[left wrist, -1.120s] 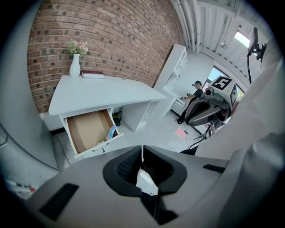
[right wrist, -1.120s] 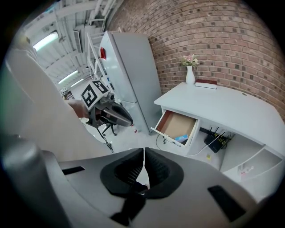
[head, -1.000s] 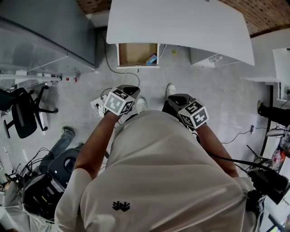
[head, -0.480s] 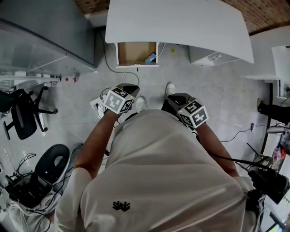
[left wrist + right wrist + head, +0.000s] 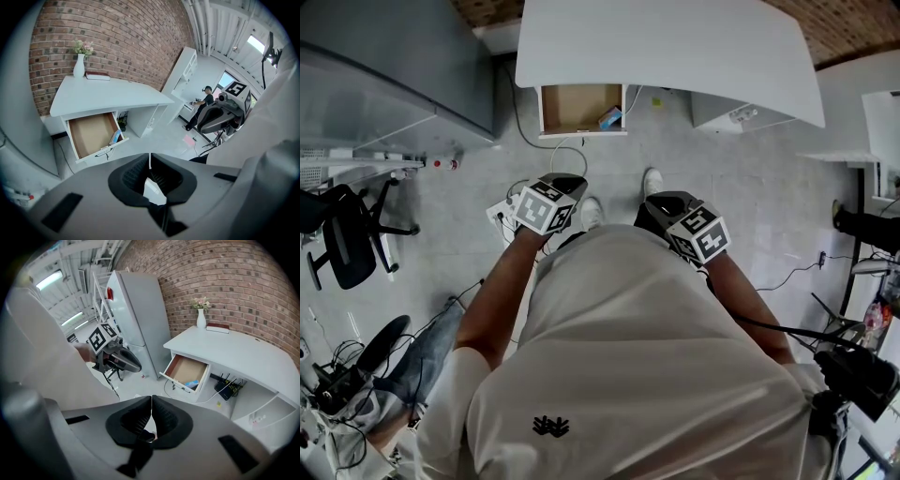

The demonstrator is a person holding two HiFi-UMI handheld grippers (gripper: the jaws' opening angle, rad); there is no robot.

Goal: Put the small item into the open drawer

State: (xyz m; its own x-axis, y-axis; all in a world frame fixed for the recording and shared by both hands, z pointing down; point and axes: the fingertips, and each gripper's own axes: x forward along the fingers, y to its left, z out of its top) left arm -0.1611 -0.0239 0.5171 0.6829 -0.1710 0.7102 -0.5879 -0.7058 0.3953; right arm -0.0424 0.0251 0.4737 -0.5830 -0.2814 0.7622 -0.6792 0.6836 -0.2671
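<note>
The open drawer juts from under the white desk, with a small blue item lying at its right side. I also see the drawer and item in the left gripper view, and the drawer and item in the right gripper view. My left gripper and right gripper are held close to the person's torso, well back from the drawer. The left gripper is shut and holds nothing. The right gripper is likewise shut and empty.
A vase and a book stand on the desk against the brick wall. A tall grey cabinet stands left of the desk. Cables and a power strip lie on the floor. An office chair and another person's leg are at the left.
Both grippers have stayed where they were. At the lower left, the other person and the dark round seat have shifted down and left.
</note>
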